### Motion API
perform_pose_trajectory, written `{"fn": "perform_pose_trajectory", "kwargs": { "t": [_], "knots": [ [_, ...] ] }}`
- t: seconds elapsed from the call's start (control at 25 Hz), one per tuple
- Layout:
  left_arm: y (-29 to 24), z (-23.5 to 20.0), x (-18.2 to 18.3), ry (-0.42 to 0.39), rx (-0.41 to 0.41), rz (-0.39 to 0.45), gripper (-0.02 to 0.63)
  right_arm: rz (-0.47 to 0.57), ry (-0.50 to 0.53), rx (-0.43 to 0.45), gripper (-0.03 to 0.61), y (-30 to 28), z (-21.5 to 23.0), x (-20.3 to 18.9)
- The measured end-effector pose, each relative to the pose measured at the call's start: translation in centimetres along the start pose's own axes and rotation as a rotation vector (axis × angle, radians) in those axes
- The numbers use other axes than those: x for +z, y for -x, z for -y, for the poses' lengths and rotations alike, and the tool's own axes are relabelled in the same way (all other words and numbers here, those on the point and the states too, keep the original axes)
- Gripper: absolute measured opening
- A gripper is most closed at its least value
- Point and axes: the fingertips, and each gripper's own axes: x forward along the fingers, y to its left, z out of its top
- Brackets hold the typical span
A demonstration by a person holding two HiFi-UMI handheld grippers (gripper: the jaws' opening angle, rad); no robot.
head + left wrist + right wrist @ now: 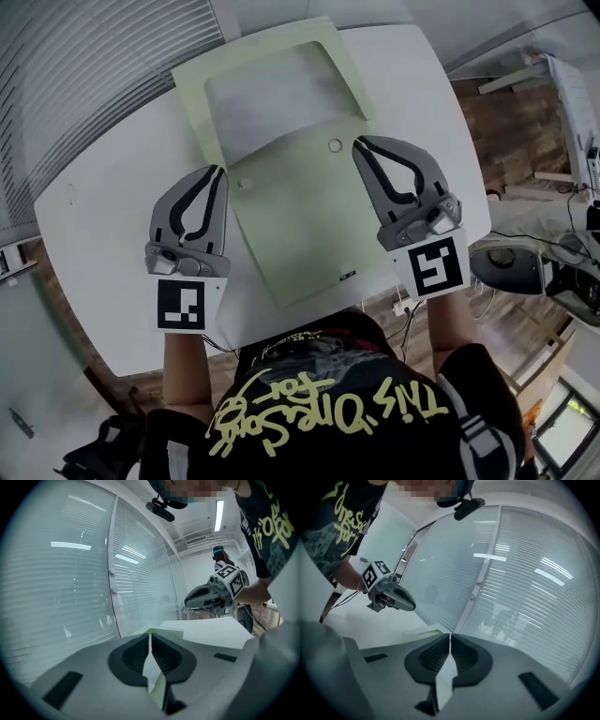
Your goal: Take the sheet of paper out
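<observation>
A pale green envelope (300, 225) lies on the white table (112, 244), its flap (281, 56) folded open away from me. The white sheet of paper (272, 98) shows in the mouth, framed by the flap. My left gripper (221, 170) is shut, its tip at the envelope's left edge beside a round fastener (246, 184). My right gripper (357, 143) is shut too, its tip at the right edge next to the other fastener (335, 144). Nothing shows clamped in either; the left gripper view has the envelope's green corner (165, 633) just past its shut jaws (150, 637).
A glass wall with blinds (84, 75) runs along the table's far left side. A chair (525, 267) and cables stand on the wooden floor (506, 122) to the right. The table's near edge (234, 342) is just in front of me.
</observation>
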Motion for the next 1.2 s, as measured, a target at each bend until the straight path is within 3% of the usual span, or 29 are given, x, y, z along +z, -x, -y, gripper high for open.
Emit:
{"fn": "perform_pose_trajectory", "kwargs": {
  "t": [0.08,0.16,0.28,0.44,0.56,0.68,0.84,1.2],
  "knots": [
    [-0.4,0.4,0.4,-0.16,-0.045,-0.017,0.008,-0.112,0.15,0.093,0.011,-0.4,-1.2,-1.7],
    [-0.7,0.6,0.8,-0.262,-0.059,-0.028,0.008,-0.126,0.232,0.134,0.011,-0.9,-1.6,-2.0],
    [-1.0,0.8,0.9,-0.267,-0.043,-0.042,0.022,-0.096,0.25,0.169,0.012,-1.2,-1.9,-1.8],
    [-1.5,1.7,1.2,-0.297,-0.054,-0.059,0.101,-0.093,0.26,0.23,0.022,-1.4,-2.2,-2.0],
    [-2.2,2.4,1.4,-0.332,-0.066,-0.073,0.105,-0.089,0.321,0.262,0.095,-2.0,-2.7,-2.7],
    [-3.0,2.7,0.6,-0.322,-0.071,-0.113,0.118,-0.085,0.406,0.268,0.108,-2.9,-2.6,-3.4],
    [-4.0,2.8,-0.8,-0.294,-0.084,-0.161,0.127,-0.105,0.435,0.283,0.118,-3.8,-2.5,-4.1],
    [-5.8,3.7,-3.3,-0.407,-0.095,-0.264,0.137,-0.164,0.521,0.331,0.12,-5.2,-3.2,-6.4]
  ]
}}
